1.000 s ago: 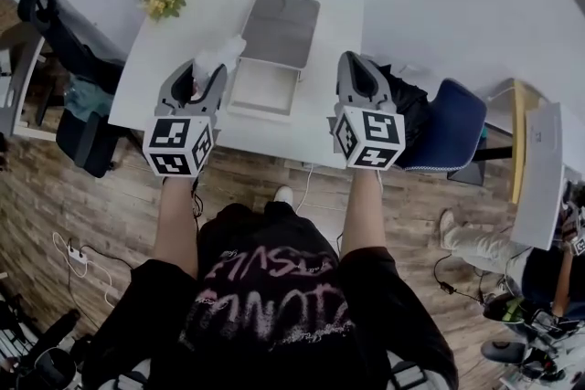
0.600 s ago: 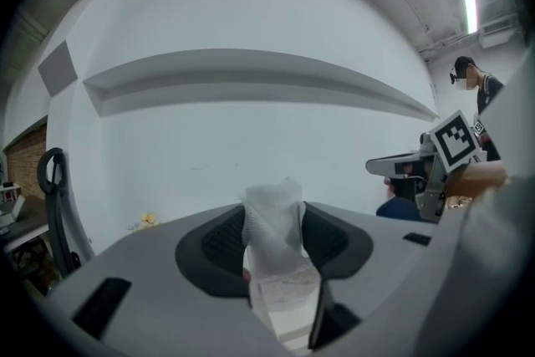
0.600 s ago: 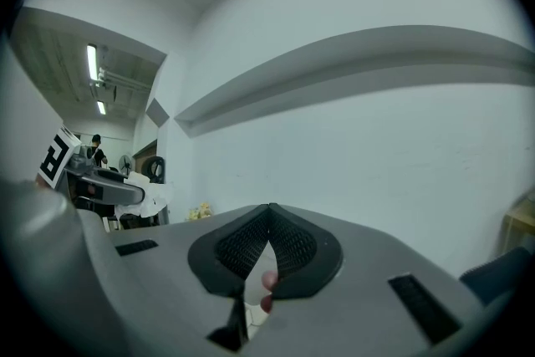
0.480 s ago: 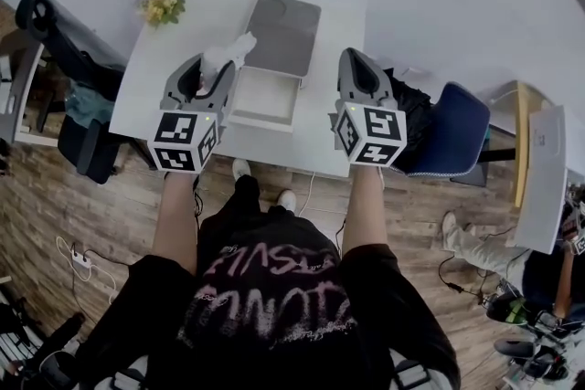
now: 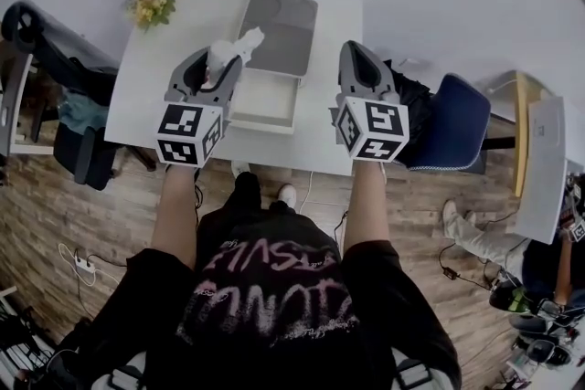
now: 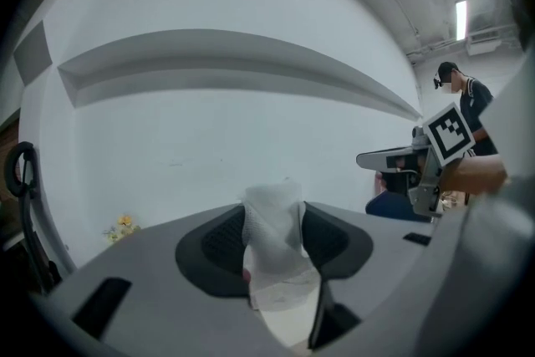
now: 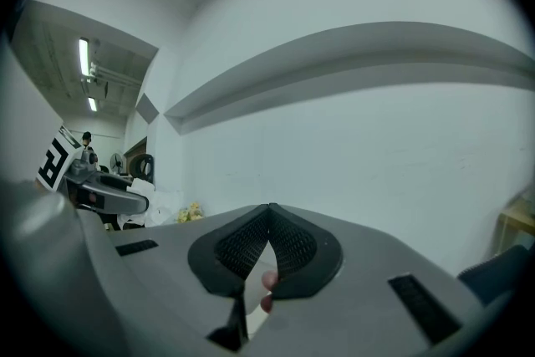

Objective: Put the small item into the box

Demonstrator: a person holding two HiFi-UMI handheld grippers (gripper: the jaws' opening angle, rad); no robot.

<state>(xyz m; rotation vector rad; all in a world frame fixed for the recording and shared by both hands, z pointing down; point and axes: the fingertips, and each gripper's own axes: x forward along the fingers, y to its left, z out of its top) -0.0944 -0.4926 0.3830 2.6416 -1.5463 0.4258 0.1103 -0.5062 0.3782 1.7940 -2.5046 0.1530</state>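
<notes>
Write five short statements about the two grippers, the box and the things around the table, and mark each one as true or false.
1. The left gripper is shut on a crumpled white paper tissue. True.
2. The right gripper holds a yellow flower. False: its jaws are together with nothing between them.
3. The flat white box on the white table is open, with its grey lid folded back. True.
4. The tissue lies inside the box. False: it is in the left gripper, by the box's left edge in the head view.
5. A blue chair stands to the left of the table. False: it stands to the right.
</notes>
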